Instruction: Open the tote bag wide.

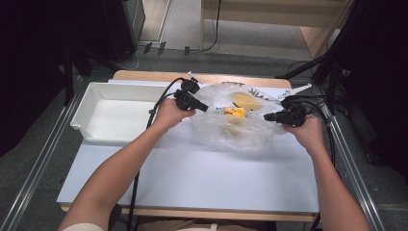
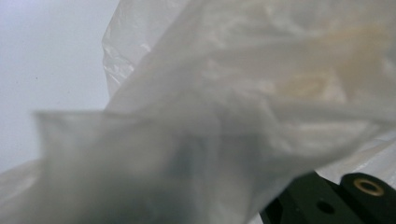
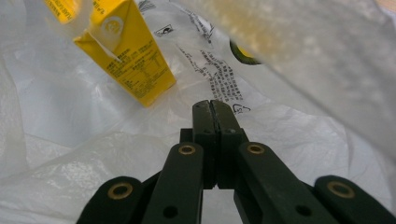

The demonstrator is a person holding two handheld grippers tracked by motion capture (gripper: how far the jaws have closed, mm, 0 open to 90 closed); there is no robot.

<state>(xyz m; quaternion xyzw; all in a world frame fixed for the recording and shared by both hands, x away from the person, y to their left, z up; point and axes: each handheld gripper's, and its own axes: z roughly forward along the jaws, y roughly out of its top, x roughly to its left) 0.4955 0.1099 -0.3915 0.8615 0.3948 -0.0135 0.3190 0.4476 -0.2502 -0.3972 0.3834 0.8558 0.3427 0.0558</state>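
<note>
At left of the high view sits a white tray (image 1: 103, 113). The left gripper (image 1: 204, 108) pinches the left edge of the clear plastic bag (image 1: 235, 127) at centre, a yellow carton (image 1: 234, 112) inside. The right gripper (image 1: 267, 117) is clenched on the bag's right edge.

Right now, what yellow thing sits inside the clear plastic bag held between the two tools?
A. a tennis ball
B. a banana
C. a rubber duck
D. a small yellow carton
D: a small yellow carton with printed text lies inside the clear plastic bag.
</note>
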